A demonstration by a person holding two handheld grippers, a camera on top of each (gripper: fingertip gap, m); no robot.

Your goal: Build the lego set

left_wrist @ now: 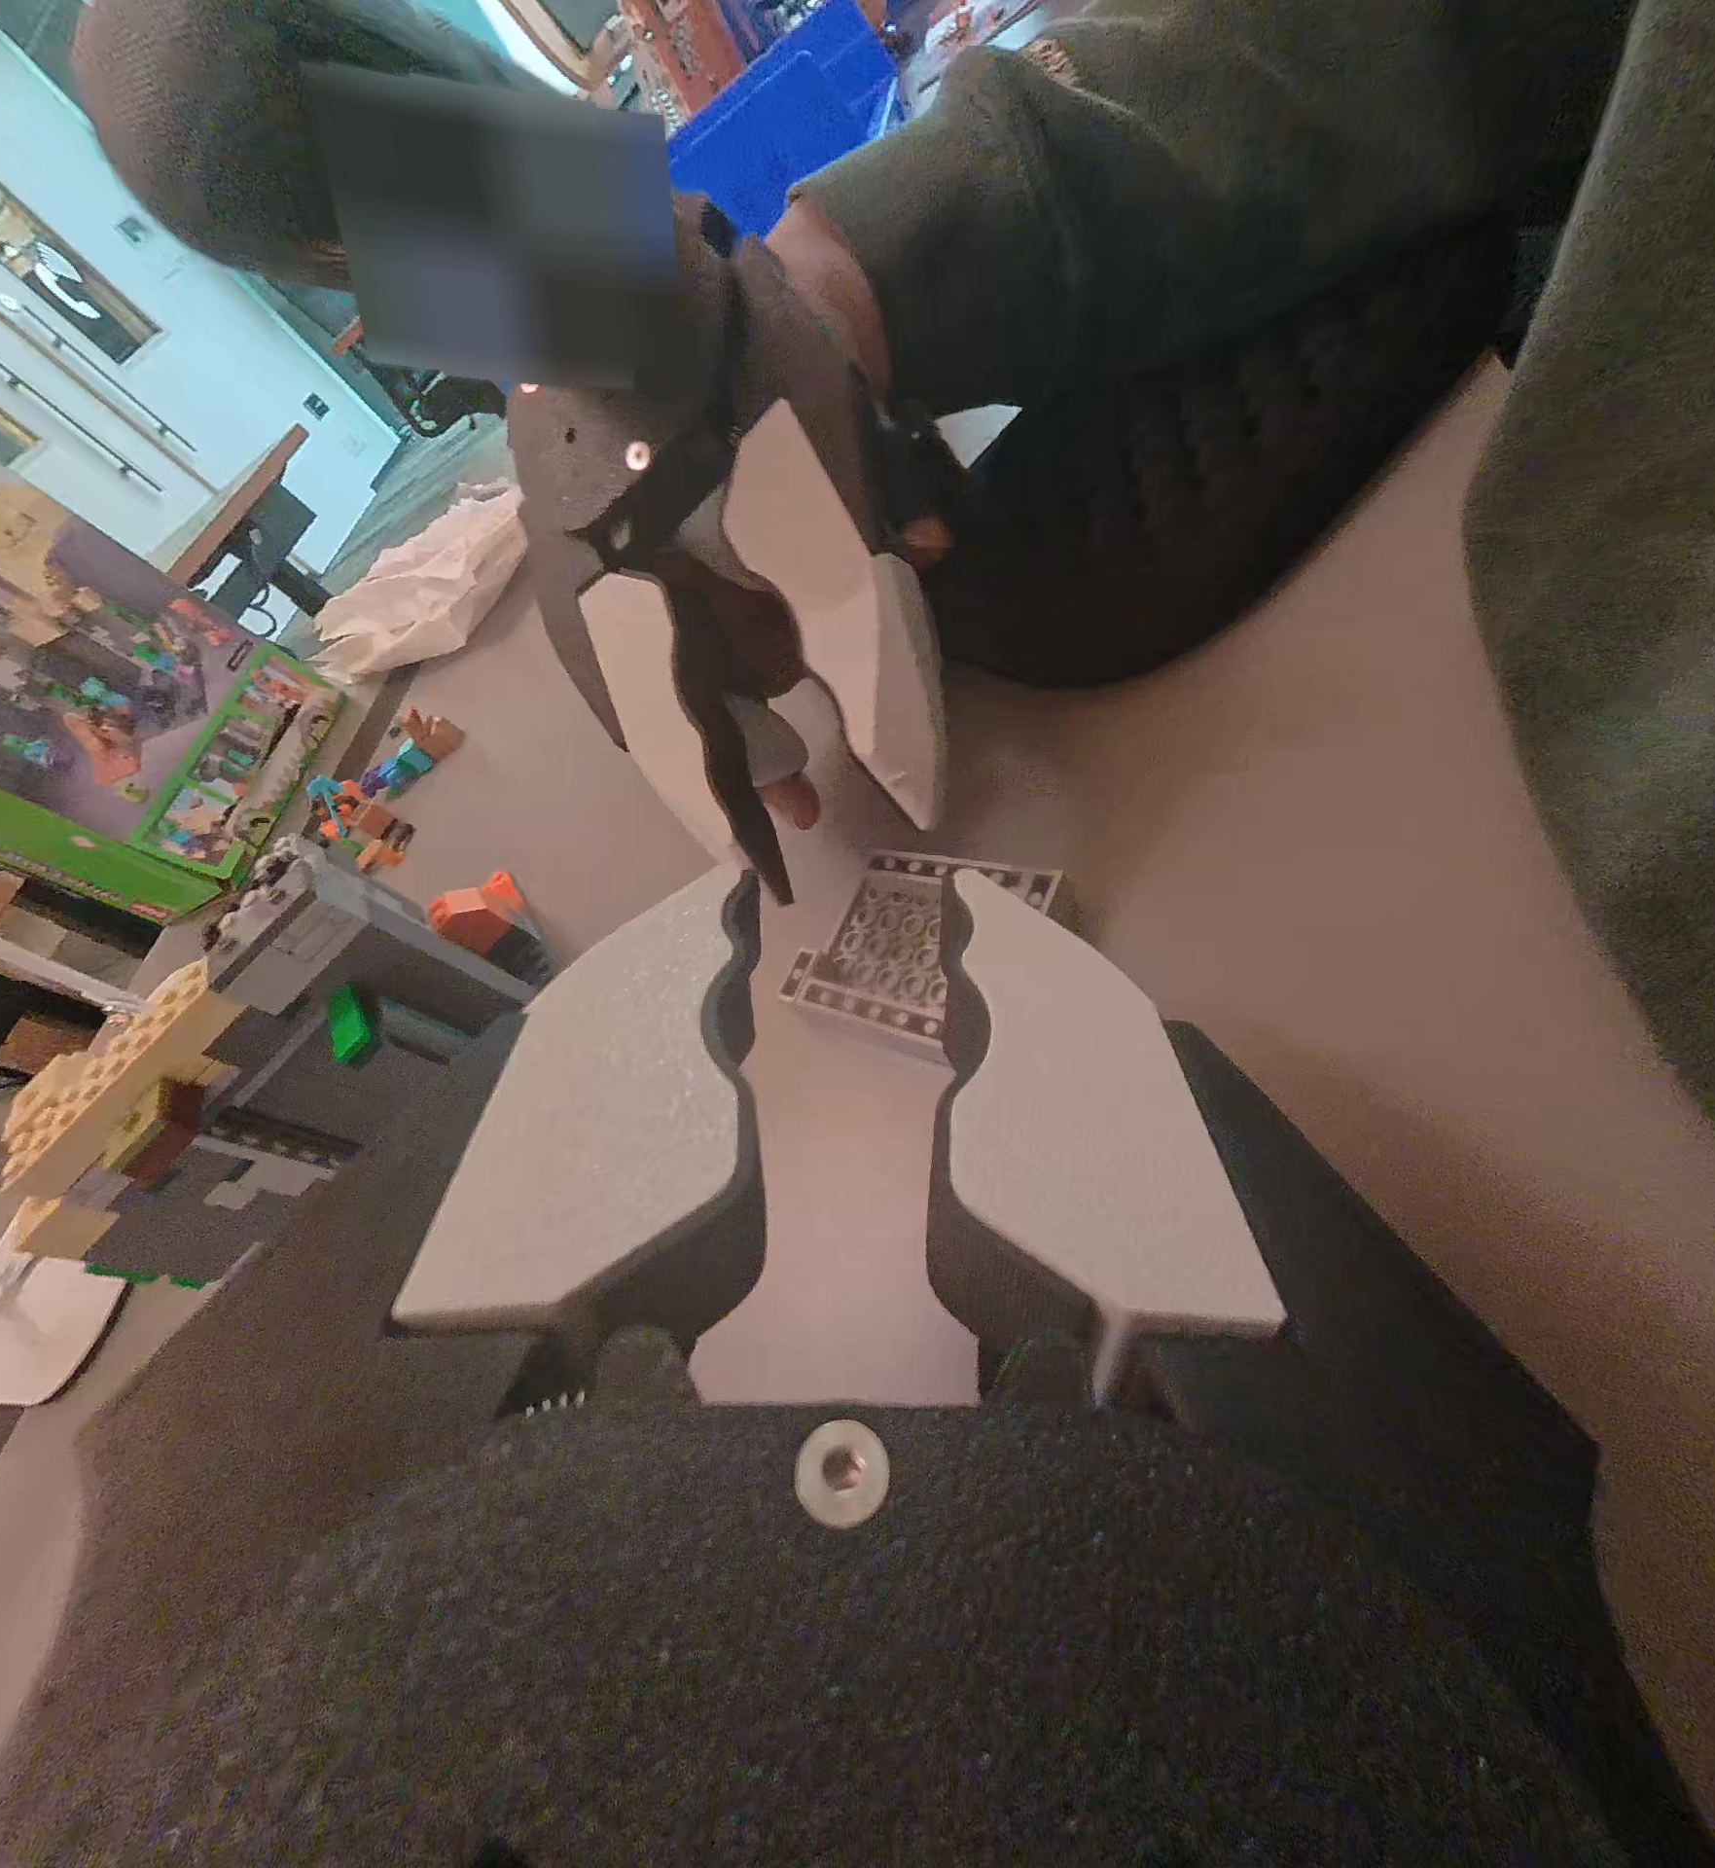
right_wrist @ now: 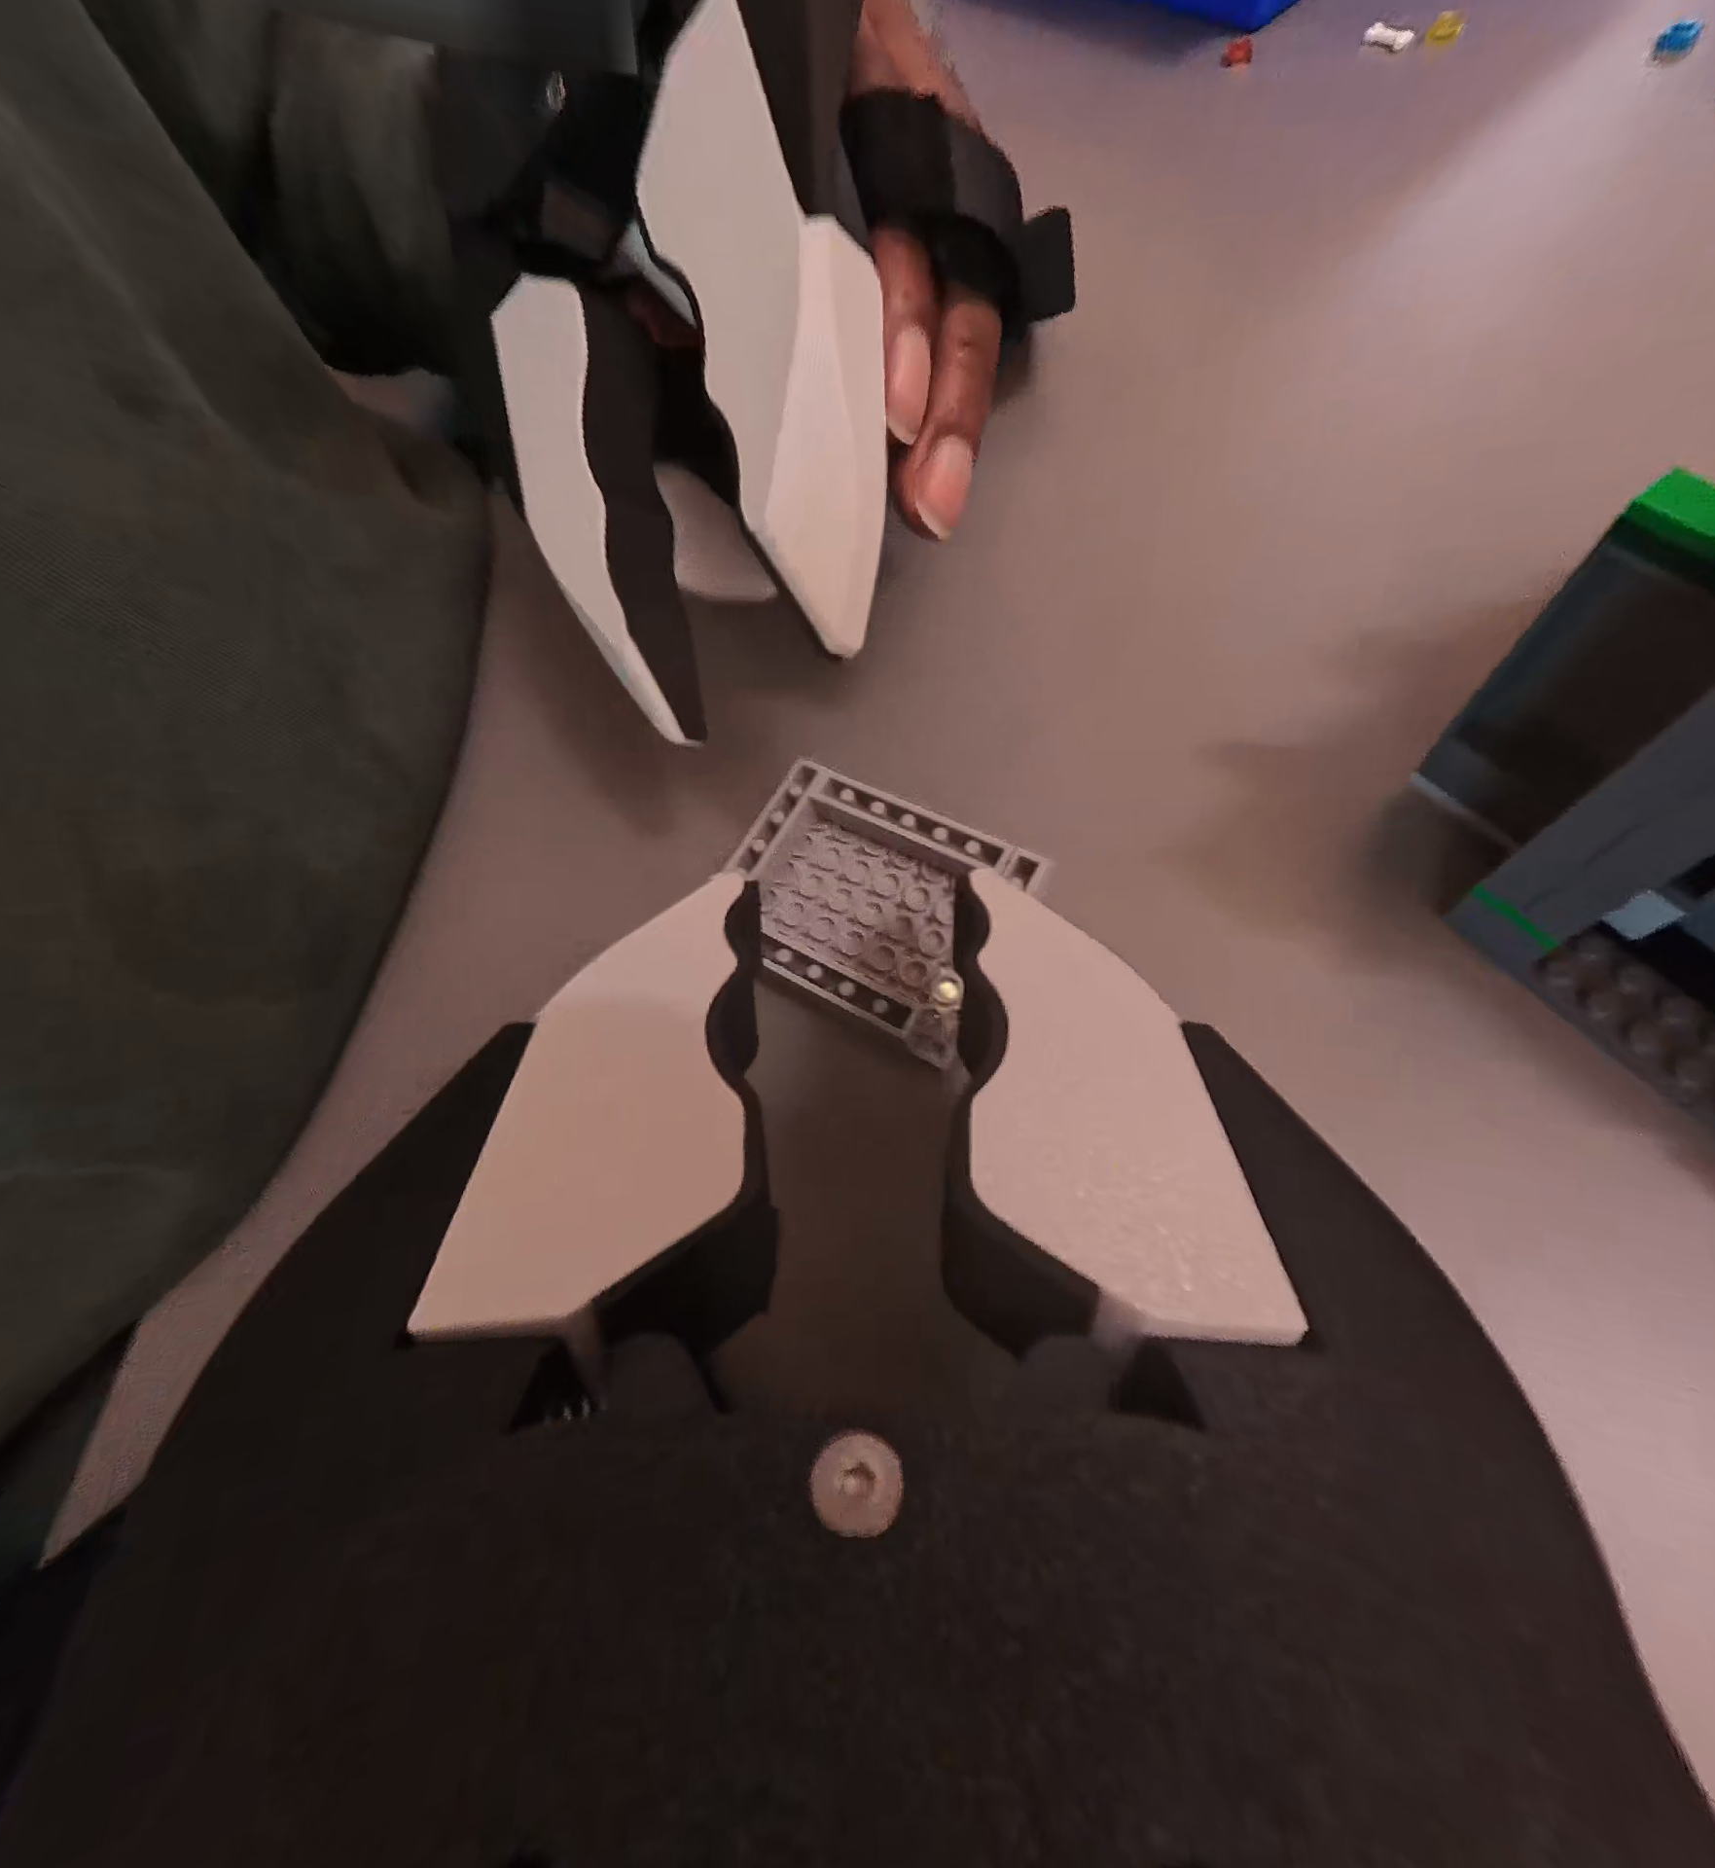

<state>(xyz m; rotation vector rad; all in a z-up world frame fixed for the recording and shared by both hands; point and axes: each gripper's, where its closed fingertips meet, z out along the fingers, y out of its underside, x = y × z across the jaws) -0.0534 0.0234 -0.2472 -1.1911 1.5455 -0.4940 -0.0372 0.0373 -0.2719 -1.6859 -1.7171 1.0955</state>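
Right wrist view puts my right gripper (right_wrist: 858,890) with its fingers parted to a moderate width, nothing pressed between the pads. Seen between them, just beyond and below the tips, is a grey studded plate piece (right_wrist: 863,900) lying flat on the grey table (right_wrist: 1288,627), underside up, so I look into rows of round sockets framed by a rim dotted with small holes. It sits cornerwise to me, one corner toward the far left, and its near right corner, with a small brass-coloured pin (right_wrist: 951,991) there, runs under my right fingertip (right_wrist: 994,910); whether that pad touches it I cannot tell.

Left wrist view shows my left gripper (left_wrist: 858,900) likewise partly open and holding nothing. The same plate (left_wrist: 893,950) lies ahead between its tips, closer to the right-hand finger (left_wrist: 994,940), which covers one edge. Both grippers point at it from opposite sides, tips nearly meeting over it; I judge the right one slightly nearer.

Farther out: a hand (right_wrist: 934,404) strapped to the left gripper, a dark green sleeve (right_wrist: 125,606), a grey and green brick building (right_wrist: 1641,809), small loose bricks (right_wrist: 1389,38), small brick figures (left_wrist: 388,778), an orange and black block (left_wrist: 484,915), a tan brick structure (left_wrist: 115,1092), and a green printed box (left_wrist: 95,728).
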